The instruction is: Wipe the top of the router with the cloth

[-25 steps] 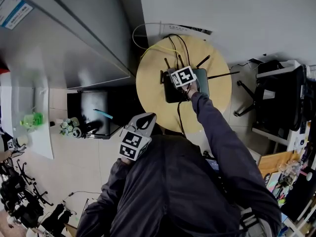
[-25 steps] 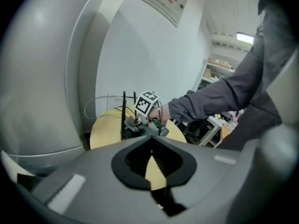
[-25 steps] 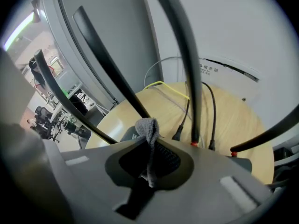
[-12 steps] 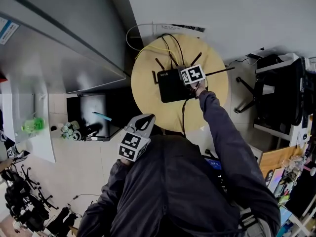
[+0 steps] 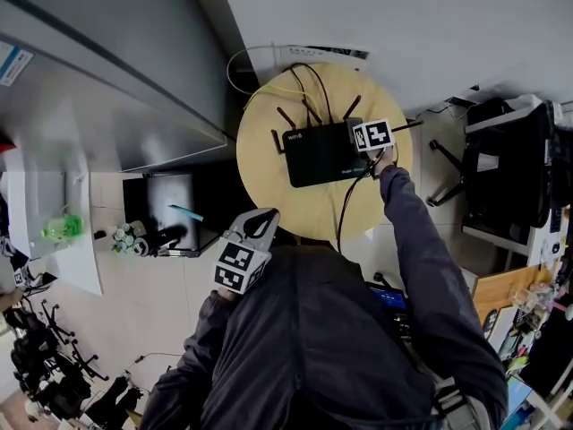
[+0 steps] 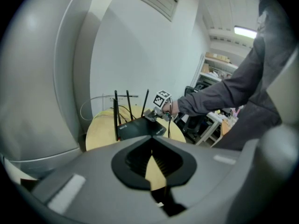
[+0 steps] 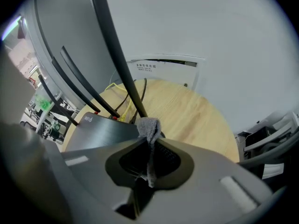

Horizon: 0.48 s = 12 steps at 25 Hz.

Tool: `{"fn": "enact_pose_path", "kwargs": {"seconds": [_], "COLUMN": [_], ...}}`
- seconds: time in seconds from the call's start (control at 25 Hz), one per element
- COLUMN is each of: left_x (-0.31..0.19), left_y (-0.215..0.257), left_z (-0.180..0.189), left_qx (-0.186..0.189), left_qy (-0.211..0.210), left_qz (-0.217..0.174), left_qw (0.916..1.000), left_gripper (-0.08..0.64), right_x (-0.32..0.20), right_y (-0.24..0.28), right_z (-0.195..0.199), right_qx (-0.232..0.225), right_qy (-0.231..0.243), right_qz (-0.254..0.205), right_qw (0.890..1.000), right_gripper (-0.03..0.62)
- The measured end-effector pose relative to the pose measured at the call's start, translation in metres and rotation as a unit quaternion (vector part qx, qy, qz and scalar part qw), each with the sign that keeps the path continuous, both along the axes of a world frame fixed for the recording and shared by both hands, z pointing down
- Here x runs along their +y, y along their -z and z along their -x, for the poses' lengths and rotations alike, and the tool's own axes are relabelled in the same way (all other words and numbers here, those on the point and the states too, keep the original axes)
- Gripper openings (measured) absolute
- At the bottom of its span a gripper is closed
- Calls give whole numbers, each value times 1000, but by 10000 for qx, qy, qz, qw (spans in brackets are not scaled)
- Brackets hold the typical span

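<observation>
Your right tongs (image 7: 148,146) clamp the grey cloth (image 7: 150,126) at the router (image 5: 320,154)'s right edge; press flat and sweep across the top. Left tongs (image 6: 150,143) hang closed, empty.

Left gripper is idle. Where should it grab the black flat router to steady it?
Probably the near-left corner of the black flat router, coming from the person's side. Its antennas and cables line the far edge, and the right gripper holds the grey cloth at the right end. The slab lies flat, so jaws span its thickness.
</observation>
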<state>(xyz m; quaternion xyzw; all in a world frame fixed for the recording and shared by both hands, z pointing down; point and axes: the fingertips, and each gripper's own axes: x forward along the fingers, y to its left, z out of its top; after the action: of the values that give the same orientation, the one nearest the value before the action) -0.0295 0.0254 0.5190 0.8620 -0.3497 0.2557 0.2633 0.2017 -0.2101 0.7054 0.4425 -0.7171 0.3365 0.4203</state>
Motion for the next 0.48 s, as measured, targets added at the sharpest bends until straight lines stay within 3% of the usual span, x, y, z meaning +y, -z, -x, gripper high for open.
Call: {"fn": "enact_pose_path", "kwargs": {"seconds": [0.32, 0.48], "left_x": [4, 6], "left_y": [-1, -1], "left_z": [8, 9], "left_qx": [-27, -17], "left_qy": [110, 91], "left_qz": [-4, -6], "left_qw": [9999, 10000], "left_gripper": [0, 0], "right_x": [3, 18], "right_y": [2, 13], "right_z": [4, 57], "right_qx": [225, -405], "right_qy": [-75, 37], "right_qz": [-62, -119], "right_qw": [9997, 9991], "right_gripper": [23, 23]}}
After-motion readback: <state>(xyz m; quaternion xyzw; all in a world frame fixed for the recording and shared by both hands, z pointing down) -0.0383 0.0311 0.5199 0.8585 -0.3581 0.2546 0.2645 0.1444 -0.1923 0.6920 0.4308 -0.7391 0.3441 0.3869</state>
